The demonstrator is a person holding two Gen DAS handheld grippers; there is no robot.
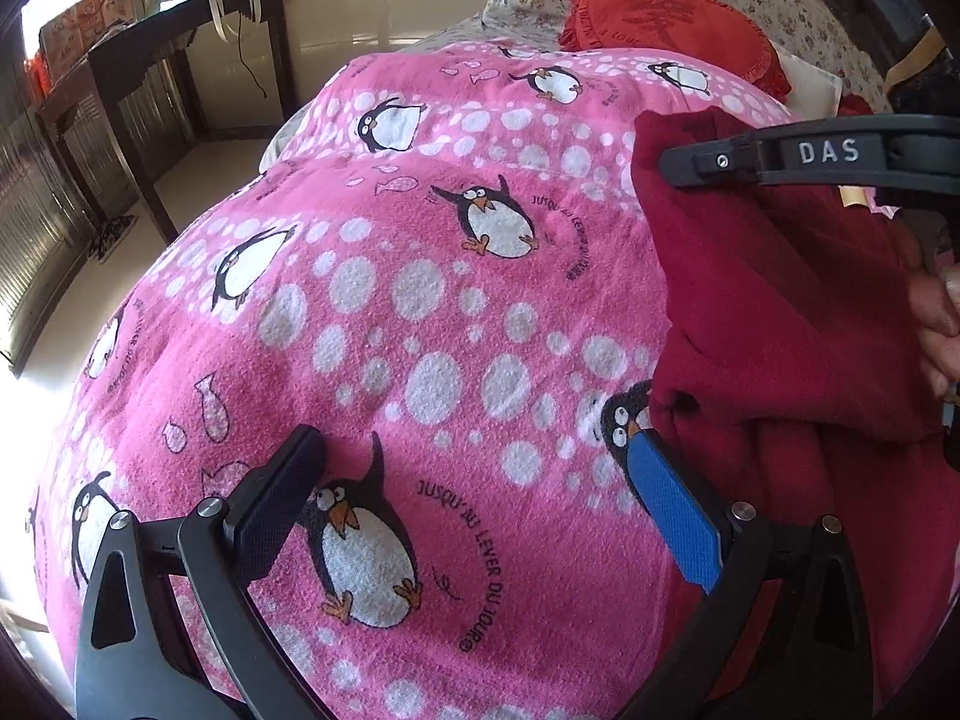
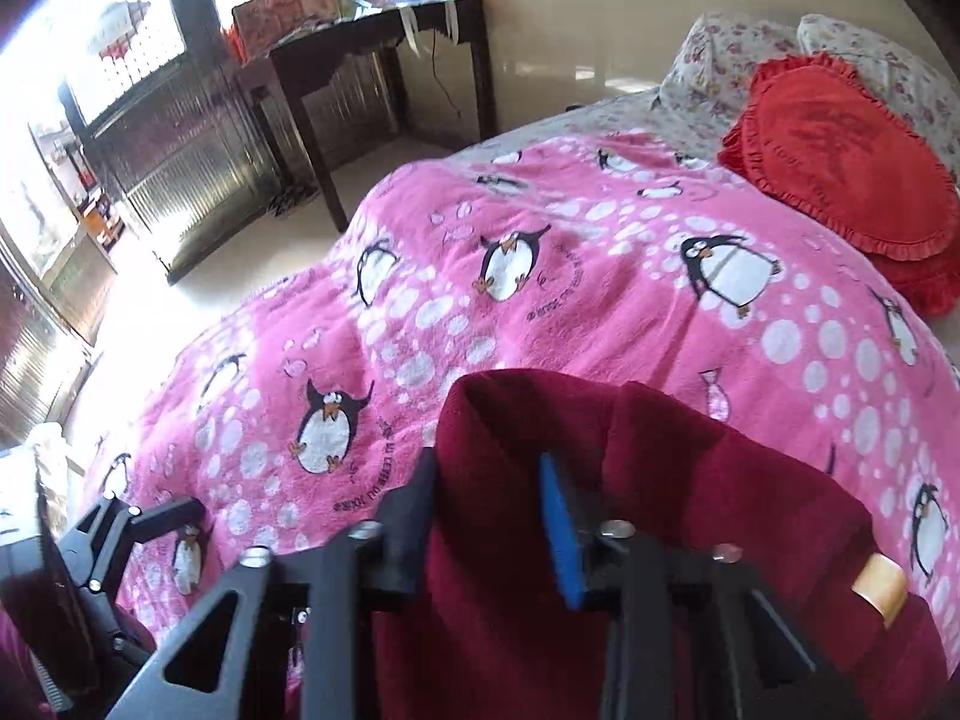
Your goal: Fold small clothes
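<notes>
the single dark red garment [image 2: 648, 480] hangs bunched over the pink penguin blanket [image 1: 420, 312] on the bed, clenched in the right gripper [image 2: 489, 516]. the left gripper [image 1: 474, 498] hovers released beside it, and should pinch a loose edge so the cloth spreads flat before folding. counted: one garment, two grippers, one red cushion [image 2: 852, 180].

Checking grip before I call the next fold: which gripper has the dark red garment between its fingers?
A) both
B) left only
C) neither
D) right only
D: the right gripper has the dark red garment bunched between its fingers, while the left gripper stands open over the pink penguin blanket.
</notes>
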